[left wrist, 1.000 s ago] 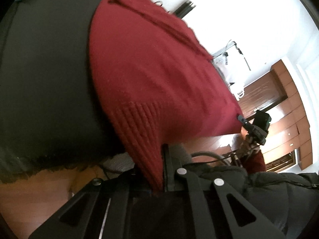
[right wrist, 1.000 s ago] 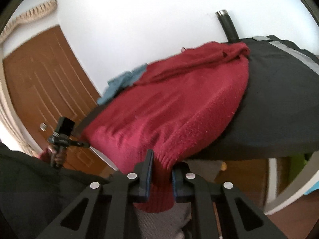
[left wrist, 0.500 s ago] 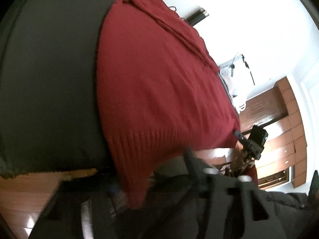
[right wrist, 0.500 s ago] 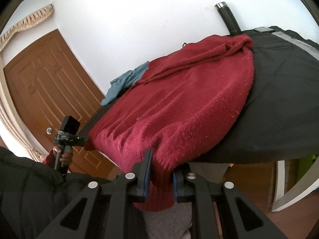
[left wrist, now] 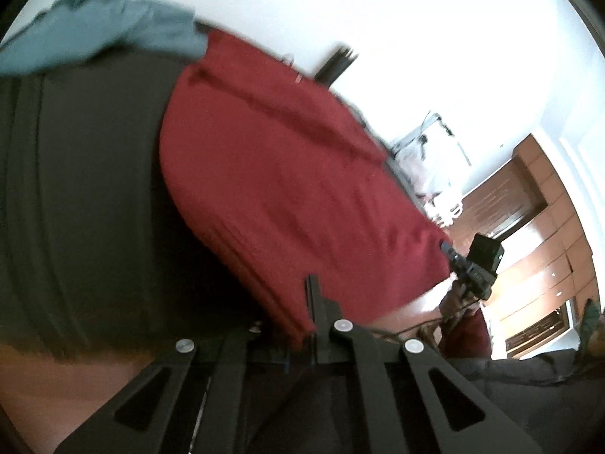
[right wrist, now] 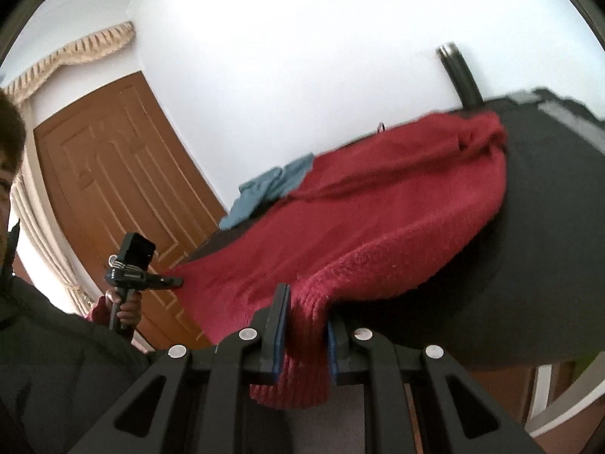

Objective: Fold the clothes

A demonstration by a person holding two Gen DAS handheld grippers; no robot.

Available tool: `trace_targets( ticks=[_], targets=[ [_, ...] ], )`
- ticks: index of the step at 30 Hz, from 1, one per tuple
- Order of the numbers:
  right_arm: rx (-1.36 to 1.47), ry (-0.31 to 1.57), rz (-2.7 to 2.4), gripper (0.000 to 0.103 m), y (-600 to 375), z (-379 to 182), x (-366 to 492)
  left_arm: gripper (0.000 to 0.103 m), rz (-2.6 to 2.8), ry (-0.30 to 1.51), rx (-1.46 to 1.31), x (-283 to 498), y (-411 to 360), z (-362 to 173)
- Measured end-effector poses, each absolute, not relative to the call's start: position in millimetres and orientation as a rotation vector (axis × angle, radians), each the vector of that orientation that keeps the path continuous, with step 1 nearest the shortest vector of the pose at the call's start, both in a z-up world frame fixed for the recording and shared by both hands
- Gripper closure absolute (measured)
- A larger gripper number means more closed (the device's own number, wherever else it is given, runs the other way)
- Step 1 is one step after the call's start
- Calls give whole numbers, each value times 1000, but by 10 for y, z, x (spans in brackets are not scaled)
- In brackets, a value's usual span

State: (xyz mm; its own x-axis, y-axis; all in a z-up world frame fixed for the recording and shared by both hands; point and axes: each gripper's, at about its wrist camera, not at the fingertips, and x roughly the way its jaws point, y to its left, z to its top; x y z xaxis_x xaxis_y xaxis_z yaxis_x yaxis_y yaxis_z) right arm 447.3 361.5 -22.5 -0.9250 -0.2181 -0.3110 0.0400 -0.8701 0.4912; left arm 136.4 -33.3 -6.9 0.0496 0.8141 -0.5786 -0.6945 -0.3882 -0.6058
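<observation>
Between the right tool's [right wrist: 302, 335] pads I pinch the ribbed hem of the red sweater [right wrist: 363, 234]; my left tool [left wrist: 302, 325] clamps the other hem corner. Soft, heavy knit, likely to sag, spreads ahead over the dark table [right wrist: 548, 265], whose near edge the hem overhangs; beyond, a blue garment [right wrist: 272, 189].

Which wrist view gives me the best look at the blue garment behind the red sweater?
Left wrist: the blue garment fills the upper left, draped over the dark surface beside the red sweater, though blurred. The right wrist view shows it only small, crumpled beyond the sweater.
</observation>
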Motion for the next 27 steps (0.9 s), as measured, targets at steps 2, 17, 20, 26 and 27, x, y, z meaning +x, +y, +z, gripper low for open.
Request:
trace_targets(
  ticks=[2, 17, 20, 26, 27],
  targets=[
    [501, -727, -2890, 85, 3657, -113, 4476, 96, 1637, -154, -1061, 1302, -316, 81],
    [394, -591, -3126, 85, 3963, 599, 3997, 96, 1708, -217, -893, 564, -69, 656],
    [388, -585, -3174, 85, 4069, 729, 3864, 96, 1712, -225, -876, 380, 59, 754],
    [411, -629, -3239, 85, 4335, 865, 3528, 96, 1718, -254, -878, -12, 302, 919],
    [415, -639, -3253, 85, 4392, 894, 3451, 96, 1725, -257, -880, -101, 365, 951]
  ],
)
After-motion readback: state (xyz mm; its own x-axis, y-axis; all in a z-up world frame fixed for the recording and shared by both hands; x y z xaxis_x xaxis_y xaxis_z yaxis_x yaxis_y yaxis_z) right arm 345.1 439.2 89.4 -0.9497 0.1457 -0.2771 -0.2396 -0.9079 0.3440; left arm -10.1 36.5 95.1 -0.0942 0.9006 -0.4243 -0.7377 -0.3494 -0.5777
